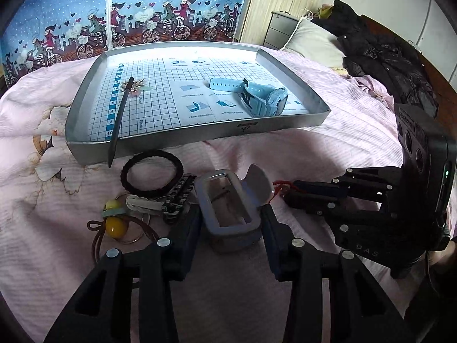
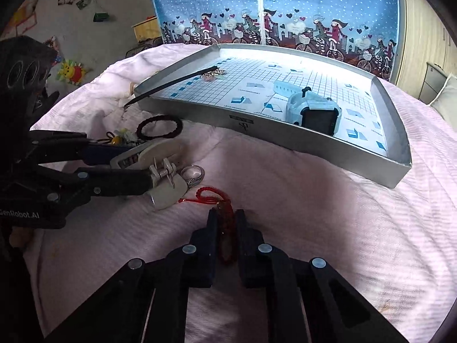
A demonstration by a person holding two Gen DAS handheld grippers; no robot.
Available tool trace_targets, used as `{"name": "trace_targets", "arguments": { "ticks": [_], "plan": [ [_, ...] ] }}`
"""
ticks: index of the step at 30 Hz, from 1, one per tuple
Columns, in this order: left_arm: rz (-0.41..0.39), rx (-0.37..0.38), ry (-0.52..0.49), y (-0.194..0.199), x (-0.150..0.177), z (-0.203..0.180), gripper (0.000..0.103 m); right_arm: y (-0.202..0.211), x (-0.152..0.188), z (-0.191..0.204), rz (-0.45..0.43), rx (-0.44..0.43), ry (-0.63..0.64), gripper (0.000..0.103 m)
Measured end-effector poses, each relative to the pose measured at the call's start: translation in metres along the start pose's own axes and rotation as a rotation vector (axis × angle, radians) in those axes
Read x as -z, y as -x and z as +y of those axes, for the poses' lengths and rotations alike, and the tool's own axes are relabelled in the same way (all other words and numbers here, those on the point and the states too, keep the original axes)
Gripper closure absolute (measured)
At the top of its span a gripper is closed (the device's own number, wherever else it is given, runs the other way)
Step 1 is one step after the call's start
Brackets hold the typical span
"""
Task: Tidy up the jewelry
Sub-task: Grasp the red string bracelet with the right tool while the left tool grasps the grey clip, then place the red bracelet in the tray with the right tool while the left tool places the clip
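Observation:
A silver tray point(image 1: 200, 137) point(image 2: 285, 138) lined with grid paper lies on the pink bedspread. In it are a light blue watch point(image 1: 265, 97) point(image 2: 314, 111) and a black hair stick point(image 1: 121, 114) point(image 2: 171, 84) that leans out over the rim. My left gripper point(image 1: 231, 217) point(image 2: 142, 168) is shut on a white hair clip point(image 1: 228, 214) point(image 2: 162, 171) low over the bed, in front of the tray. My right gripper point(image 2: 227, 220) point(image 1: 285, 194) is shut on a red bead bracelet point(image 2: 227, 228), whose red cord point(image 1: 281, 187) trails toward the clip.
Loose on the bedspread left of the clip are a black hair tie point(image 1: 151, 174) point(image 2: 160, 127), a braided strap point(image 1: 177, 200), a yellow-bead tie point(image 1: 115, 223) and a metal ring point(image 2: 194, 173). A pillow point(image 1: 311, 40) and dark jacket point(image 1: 382, 57) lie at the right.

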State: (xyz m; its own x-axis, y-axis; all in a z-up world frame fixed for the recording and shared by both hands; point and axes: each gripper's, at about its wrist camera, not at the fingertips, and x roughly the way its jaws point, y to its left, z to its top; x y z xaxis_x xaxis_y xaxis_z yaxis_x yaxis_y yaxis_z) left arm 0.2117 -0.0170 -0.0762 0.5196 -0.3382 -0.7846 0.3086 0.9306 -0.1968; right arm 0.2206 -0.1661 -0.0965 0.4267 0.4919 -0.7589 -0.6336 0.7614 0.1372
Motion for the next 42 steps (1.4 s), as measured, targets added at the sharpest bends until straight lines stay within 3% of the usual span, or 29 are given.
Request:
{"name": "trace_targets", "arguments": {
  "ticks": [7,15,26,32,42],
  "plan": [
    [-0.043,0.025,-0.002,0.007,0.002,-0.005,0.067,0.020,-0.003,-0.010,-0.095,0.053,-0.060,0.093],
    [-0.157,0.058,0.019,0.028,-0.007,-0.007,0.067,0.045,-0.011,-0.024,-0.235,0.091,-0.124,0.093],
    [-0.338,0.003,0.148,0.041,-0.062,0.014,0.067,0.059,-0.045,-0.043,-0.377,0.200,-0.212,0.093],
    [-0.271,-0.046,0.171,0.008,-0.087,0.031,0.067,0.041,-0.053,-0.062,-0.369,0.232,-0.293,0.093],
    [-0.174,-0.064,0.183,-0.028,-0.076,0.045,0.067,0.025,-0.044,-0.068,-0.312,0.236,-0.305,0.092]
  ]
}}
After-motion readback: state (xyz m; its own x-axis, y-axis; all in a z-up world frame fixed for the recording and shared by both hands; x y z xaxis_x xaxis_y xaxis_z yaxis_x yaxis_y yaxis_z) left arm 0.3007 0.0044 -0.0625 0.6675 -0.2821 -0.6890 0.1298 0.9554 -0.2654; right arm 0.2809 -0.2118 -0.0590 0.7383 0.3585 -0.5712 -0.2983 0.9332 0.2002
